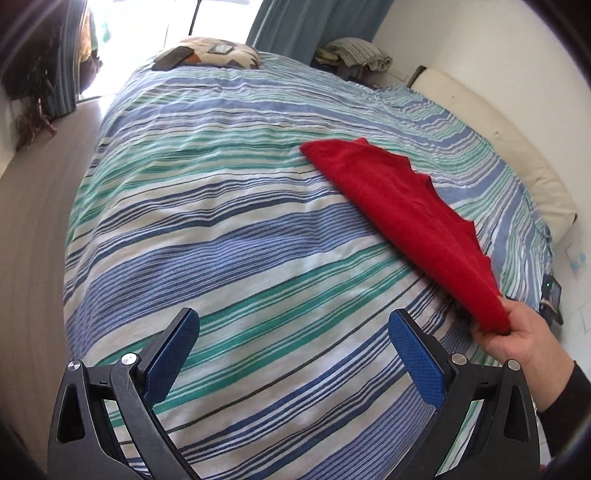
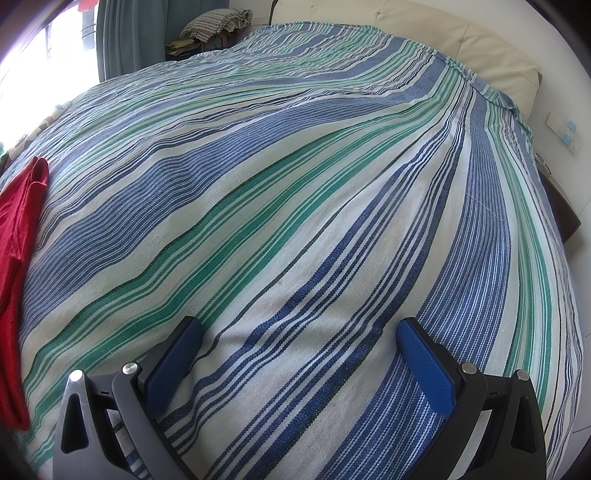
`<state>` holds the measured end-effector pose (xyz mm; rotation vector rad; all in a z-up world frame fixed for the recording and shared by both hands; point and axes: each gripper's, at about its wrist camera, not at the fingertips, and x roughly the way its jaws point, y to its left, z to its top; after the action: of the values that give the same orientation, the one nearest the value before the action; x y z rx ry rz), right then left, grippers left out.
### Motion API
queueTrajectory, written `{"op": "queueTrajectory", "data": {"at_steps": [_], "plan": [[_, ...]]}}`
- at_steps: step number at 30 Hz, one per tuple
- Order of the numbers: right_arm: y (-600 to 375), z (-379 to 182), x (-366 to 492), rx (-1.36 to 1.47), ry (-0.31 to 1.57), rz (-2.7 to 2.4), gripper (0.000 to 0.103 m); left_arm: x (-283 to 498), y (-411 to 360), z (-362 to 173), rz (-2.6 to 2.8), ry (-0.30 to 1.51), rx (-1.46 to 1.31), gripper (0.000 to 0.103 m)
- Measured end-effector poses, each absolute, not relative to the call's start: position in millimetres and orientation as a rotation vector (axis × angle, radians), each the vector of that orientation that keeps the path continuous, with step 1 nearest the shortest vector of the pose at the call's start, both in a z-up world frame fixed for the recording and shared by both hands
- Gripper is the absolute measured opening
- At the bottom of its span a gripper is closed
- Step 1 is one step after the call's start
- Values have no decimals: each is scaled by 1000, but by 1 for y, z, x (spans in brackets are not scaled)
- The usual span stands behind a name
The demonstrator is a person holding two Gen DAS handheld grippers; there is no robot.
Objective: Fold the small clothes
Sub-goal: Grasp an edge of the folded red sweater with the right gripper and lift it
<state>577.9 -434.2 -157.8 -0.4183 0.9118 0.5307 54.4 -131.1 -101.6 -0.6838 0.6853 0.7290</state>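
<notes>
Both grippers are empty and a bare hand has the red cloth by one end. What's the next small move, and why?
Probably let the hand lay the red garment flat on the striped bedspread, since it is bunched at the pinched end and only partly resting on the bed. The left gripper and right gripper both hang open over bare bedspread, so neither can fold anything until the garment is spread out.

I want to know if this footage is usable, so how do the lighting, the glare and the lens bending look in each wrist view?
Left wrist view: the window behind the teal curtain is blown out white; the striped bedspread bulges from fisheye; the red garment is sharp. Right wrist view: glare whitens the upper left corner, the stripes fan into curves, the edges vignette dark, and the weave near the right gripper is crisp.
</notes>
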Motion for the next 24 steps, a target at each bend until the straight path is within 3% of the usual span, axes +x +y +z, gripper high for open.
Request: {"op": "queueTrajectory", "data": {"at_steps": [8, 14, 16, 19, 24], "plan": [[-434, -157, 578, -418, 912, 530, 103, 66, -118, -104, 616, 686, -710, 102], [-434, -157, 578, -418, 912, 530, 103, 144, -110, -102, 258, 636, -743, 102], [-434, -157, 578, -418, 912, 530, 103, 176, -96, -112, 200, 695, -746, 102], [-434, -157, 578, -418, 912, 530, 103, 212, -82, -150, 230, 927, -779, 99], [-434, -157, 577, -418, 912, 530, 103, 214, -83, -140, 348, 982, -606, 99]]}}
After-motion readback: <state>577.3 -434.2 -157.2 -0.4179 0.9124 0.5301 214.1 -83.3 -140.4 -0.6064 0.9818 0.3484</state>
